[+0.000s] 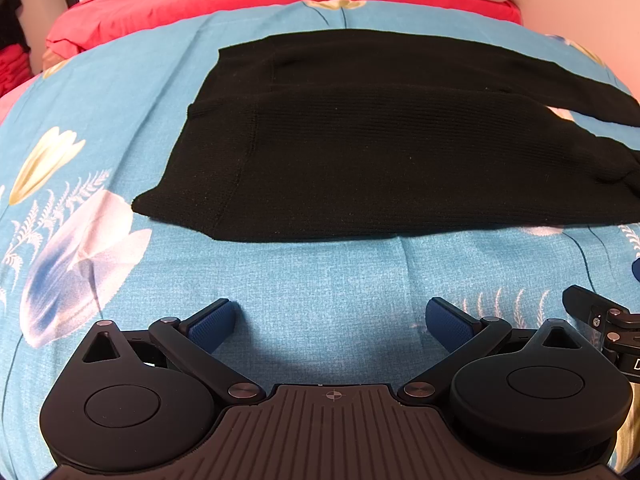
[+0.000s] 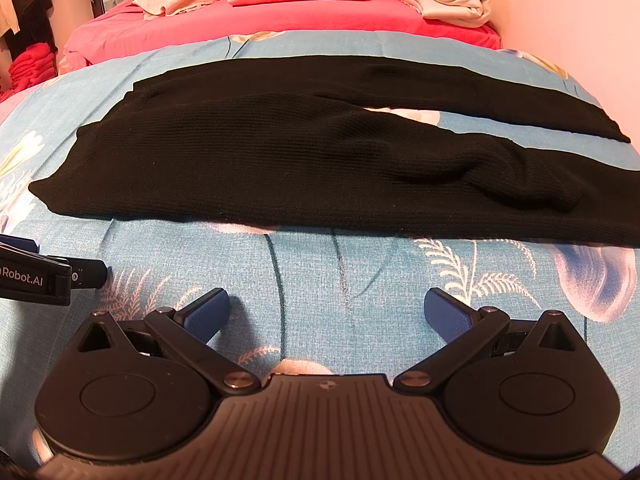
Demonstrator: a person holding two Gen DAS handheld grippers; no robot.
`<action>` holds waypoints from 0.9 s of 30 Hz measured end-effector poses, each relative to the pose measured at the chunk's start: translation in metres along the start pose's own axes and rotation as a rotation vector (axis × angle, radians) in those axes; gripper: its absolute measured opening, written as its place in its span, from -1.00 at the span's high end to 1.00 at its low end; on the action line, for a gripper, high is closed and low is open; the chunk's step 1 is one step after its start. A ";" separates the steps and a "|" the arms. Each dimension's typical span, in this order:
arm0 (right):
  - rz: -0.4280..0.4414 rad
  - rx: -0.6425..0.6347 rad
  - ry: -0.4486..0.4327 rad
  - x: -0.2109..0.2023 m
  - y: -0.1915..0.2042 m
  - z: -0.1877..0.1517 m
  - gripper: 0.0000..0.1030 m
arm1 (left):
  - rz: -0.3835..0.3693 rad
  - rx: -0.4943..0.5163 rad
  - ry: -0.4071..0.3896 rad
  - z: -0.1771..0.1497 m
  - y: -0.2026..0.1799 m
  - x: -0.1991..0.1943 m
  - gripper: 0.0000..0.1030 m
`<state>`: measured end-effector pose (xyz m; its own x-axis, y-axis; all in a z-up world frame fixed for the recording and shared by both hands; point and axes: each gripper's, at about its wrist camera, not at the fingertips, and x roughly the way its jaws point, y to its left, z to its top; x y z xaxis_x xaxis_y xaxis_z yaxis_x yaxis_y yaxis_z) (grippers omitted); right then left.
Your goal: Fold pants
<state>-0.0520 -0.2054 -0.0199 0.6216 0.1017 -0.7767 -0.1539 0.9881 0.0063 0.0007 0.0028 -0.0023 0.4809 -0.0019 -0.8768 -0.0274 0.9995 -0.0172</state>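
black pants [image 1: 360,148] lie flat across the blue floral bedspread [image 1: 320,280], legs split apart | left gripper [image 1: 332,320] and right gripper [image 2: 326,312] both spread wide, empty, short of the near hem | risk: pinching bedspread too, or only the top layer

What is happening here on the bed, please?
A person holds two gripper tools above a blue floral bedspread. Black pants lie flat on it, legs spread apart, not yet folded. The left tool and the right tool are both open, short of the pants and touching nothing.
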 end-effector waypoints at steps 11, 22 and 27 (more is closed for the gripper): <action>-0.003 -0.001 0.003 0.000 0.000 0.000 -1.00 | 0.000 0.000 0.000 0.000 0.000 0.000 -1.00; -0.011 -0.010 -0.014 -0.004 0.000 -0.005 -1.00 | -0.003 0.010 0.001 0.002 -0.002 -0.002 -1.00; 0.035 -0.010 -0.075 -0.007 -0.003 -0.015 -1.00 | -0.074 0.023 -0.004 0.000 0.003 -0.009 -1.00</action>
<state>-0.0680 -0.2108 -0.0240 0.6715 0.1449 -0.7267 -0.1841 0.9826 0.0258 -0.0036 0.0060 0.0055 0.4843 -0.0757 -0.8716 0.0282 0.9971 -0.0709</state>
